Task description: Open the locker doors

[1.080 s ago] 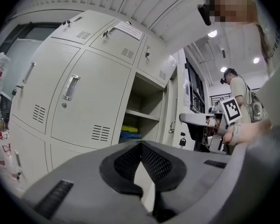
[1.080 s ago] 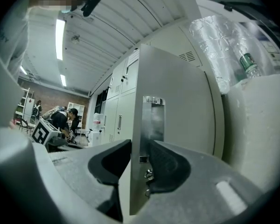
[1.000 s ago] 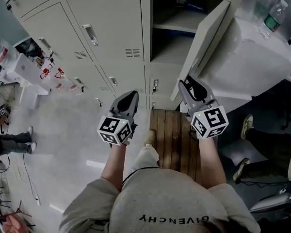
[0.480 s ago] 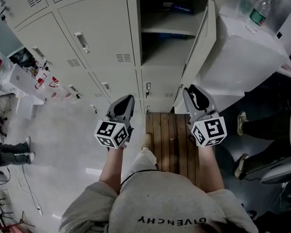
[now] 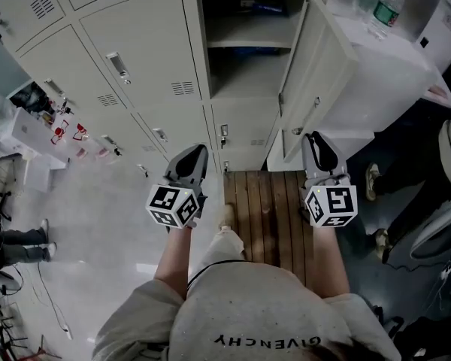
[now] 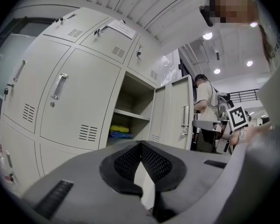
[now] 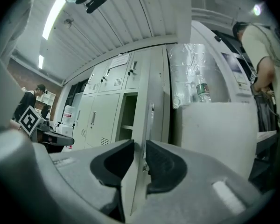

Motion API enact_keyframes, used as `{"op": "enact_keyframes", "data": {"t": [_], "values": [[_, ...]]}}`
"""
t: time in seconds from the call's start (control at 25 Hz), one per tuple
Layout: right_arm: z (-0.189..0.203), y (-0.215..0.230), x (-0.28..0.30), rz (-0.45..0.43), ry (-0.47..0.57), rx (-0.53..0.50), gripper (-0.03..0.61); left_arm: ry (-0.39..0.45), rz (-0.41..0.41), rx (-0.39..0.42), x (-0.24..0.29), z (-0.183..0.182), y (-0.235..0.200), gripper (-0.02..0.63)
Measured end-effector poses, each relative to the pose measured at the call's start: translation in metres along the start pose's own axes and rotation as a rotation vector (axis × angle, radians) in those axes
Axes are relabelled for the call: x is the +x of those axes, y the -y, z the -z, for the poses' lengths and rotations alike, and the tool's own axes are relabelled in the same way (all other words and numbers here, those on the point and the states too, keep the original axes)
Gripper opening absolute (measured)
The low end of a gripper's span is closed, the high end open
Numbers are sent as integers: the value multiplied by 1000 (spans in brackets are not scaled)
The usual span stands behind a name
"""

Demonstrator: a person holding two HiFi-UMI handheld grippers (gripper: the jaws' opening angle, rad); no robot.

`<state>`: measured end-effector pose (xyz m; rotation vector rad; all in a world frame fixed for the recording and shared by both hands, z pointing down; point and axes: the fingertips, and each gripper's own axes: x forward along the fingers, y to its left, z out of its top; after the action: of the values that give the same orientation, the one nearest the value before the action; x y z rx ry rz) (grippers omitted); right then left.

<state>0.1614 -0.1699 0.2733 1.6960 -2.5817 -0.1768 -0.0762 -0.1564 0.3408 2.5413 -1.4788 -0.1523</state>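
Note:
A bank of pale grey lockers fills the head view. One locker [image 5: 244, 59] stands open, its door [image 5: 319, 59] swung out to the right with the handle on its outer face. My right gripper [image 5: 314, 137] hangs just below and in front of that door. Its jaws are closing and nothing is between them. Past their narrow gap, in the right gripper view, I see the door's edge [image 7: 150, 97] beyond the right gripper [image 7: 140, 146]. My left gripper [image 5: 198, 152] is shut and empty, in front of the closed lower lockers [image 5: 161, 130]. The left gripper view shows the left gripper [image 6: 140, 144] pointing at the open locker [image 6: 130, 115].
A white box [image 5: 391, 70] with a water bottle [image 5: 382, 2] on it stands right of the open door. I stand beside a wooden platform [image 5: 267, 201]. People's feet [image 5: 372, 177] are at the right, another person's legs [image 5: 15, 239] at the left. Clutter [image 5: 52, 122] lies at the lockers' left foot.
My right gripper has come away from the open door's edge, down and to the right, and its jaws have narrowed. The left gripper has hardly moved.

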Motion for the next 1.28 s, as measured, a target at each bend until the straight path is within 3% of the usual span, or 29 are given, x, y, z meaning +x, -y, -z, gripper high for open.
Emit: {"op": "enact_keyframes", "data": {"t": [0.88,1.12,1.28], "values": [[16,118,-23,337,-77,-2,16,-42,35,5,20,12,11,-2],[9,110,-31,364,-61,-57,18,-46,27,3,24,13,7,-2],[10,87,-32,321,-43,-90,12,-50,25,4,25,14,6,-2]]}}
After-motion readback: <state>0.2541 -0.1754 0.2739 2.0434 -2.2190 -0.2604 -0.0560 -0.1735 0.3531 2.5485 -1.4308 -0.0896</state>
